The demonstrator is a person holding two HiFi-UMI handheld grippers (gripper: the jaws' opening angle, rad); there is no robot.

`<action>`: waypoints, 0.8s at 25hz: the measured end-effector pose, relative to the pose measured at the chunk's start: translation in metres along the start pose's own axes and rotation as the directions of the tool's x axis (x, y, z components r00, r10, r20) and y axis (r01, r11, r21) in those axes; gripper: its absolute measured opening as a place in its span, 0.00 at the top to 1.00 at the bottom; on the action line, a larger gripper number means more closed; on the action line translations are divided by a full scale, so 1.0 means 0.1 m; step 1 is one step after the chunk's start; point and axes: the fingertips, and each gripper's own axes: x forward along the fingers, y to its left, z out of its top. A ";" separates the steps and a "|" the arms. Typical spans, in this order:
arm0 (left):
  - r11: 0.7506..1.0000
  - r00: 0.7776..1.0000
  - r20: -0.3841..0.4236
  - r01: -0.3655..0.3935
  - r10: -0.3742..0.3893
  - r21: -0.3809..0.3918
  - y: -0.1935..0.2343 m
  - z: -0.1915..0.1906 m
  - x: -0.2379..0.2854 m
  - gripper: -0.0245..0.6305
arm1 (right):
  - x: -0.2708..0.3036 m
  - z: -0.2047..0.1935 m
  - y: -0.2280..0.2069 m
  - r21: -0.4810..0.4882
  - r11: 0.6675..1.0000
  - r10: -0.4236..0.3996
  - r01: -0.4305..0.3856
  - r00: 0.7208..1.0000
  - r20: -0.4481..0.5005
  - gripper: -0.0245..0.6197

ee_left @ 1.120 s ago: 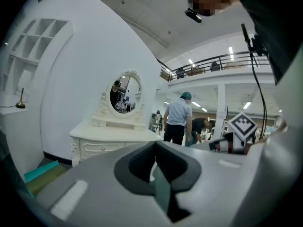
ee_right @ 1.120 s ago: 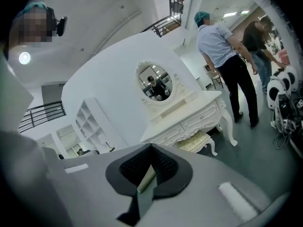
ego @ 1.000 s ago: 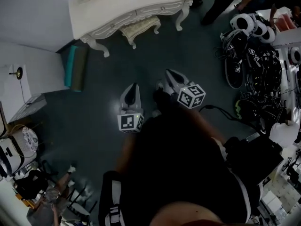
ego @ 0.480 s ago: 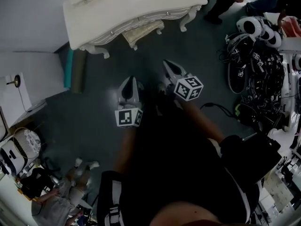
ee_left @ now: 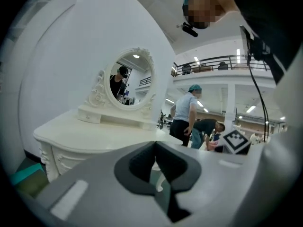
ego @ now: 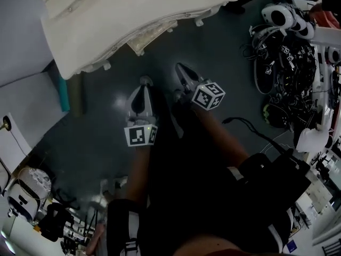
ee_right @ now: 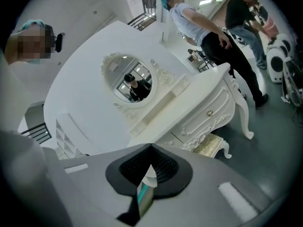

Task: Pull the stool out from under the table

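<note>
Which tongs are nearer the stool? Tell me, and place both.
Left, narrowly. The left tongs point at the stool from just short of its near corner; the right tongs are off toward its right end, slightly farther. Neither touches it.

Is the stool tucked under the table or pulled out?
Tucked under. In the right gripper view the stool sits beneath the table, only partly poking out.
</note>
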 end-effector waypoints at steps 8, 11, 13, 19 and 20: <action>0.999 1.000 -0.026 0.016 -0.017 -0.041 0.36 -0.56 0.56 0.95 | 0.74 -0.41 -0.83 0.174 0.985 -0.024 0.015 0.998 0.052 0.96; 0.999 0.999 -0.032 0.029 -0.030 -0.044 0.44 -0.75 0.73 0.95 | 0.96 -0.55 -1.12 0.210 0.978 -0.031 0.018 0.998 0.063 0.96; 0.998 0.999 -0.033 0.034 -0.036 -0.045 0.50 -0.85 0.83 0.95 | 1.10 -0.67 -1.29 0.224 0.974 -0.034 0.020 0.998 0.059 0.96; 0.998 0.999 -0.019 0.044 -0.045 -0.051 0.72 -1.17 1.14 0.95 | 1.52 -1.06 -1.86 0.303 0.953 -0.038 0.016 0.997 0.069 0.86; 0.998 0.999 -0.014 0.046 -0.046 -0.051 0.74 -1.21 1.18 0.95 | 1.57 -1.13 -1.95 0.320 0.948 -0.036 0.012 0.997 0.070 0.79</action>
